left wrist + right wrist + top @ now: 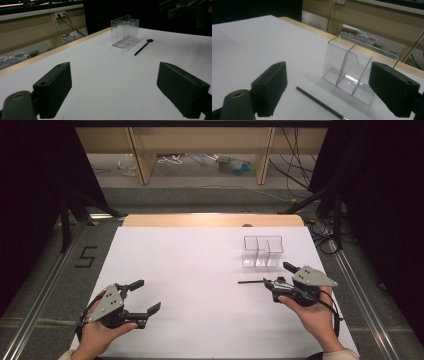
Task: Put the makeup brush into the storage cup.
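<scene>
A thin black pen [251, 281] lies flat on the white table [190, 270], slim and matte, just in front of the clear plastic organizer [263, 251], a boxy, glossy container split by see-through dividers into compartments and standing upright toward the far right. My right gripper [278, 276] hovers low beside the pen's near end with its blocky black jaws spread wide around nothing, my hand [312, 312] wrapped under the handle. Over on the near left, my left gripper [146, 296] sits well apart from it all, jaws gaping just as wide, angled inward across the bare white surface.
</scene>
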The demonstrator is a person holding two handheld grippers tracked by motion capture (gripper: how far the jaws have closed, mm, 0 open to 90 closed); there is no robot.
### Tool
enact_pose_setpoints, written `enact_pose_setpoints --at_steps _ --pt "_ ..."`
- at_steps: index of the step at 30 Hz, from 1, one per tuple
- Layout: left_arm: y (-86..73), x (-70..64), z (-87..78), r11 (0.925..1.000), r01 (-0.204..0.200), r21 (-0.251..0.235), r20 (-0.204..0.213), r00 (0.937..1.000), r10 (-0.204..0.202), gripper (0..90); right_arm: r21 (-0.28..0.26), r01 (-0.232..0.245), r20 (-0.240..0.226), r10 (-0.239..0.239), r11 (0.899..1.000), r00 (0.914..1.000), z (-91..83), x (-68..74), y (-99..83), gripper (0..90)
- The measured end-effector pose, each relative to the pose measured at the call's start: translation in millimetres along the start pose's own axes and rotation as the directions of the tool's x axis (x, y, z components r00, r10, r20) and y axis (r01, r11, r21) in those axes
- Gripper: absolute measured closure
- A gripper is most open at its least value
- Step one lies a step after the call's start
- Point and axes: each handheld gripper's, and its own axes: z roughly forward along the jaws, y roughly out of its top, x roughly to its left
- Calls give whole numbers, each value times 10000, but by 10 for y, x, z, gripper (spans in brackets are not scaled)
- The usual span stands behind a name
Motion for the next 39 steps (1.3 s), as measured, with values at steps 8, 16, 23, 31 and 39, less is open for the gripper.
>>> enact_pose_setpoints --at_steps 8,16,23,31,39 --pt "-5 -8 7 10000 97 7 48 9999 -97 129 912 718 69 -727 9932 9973 186 -61 29 195" --pt "-6 -2 9 10000 15 38 92 10000 -15 130 2376 2282 -299 -2278 9442 9733 365 -143 79 229" --pt "-7 -1 10 10000 -13 38 105 9999 12 130 3704 3227 -1079 -3047 8710 9463 554 -149 69 222" --pt "-8 -4 14 10000 13 47 109 9999 -14 130 4937 3765 -2282 -3009 7839 9259 734 -163 -21 218" --pt "-11 -9 15 9999 103 57 99 9999 -103 131 5558 4035 -2934 -2826 7269 9133 885 -182 -63 220"
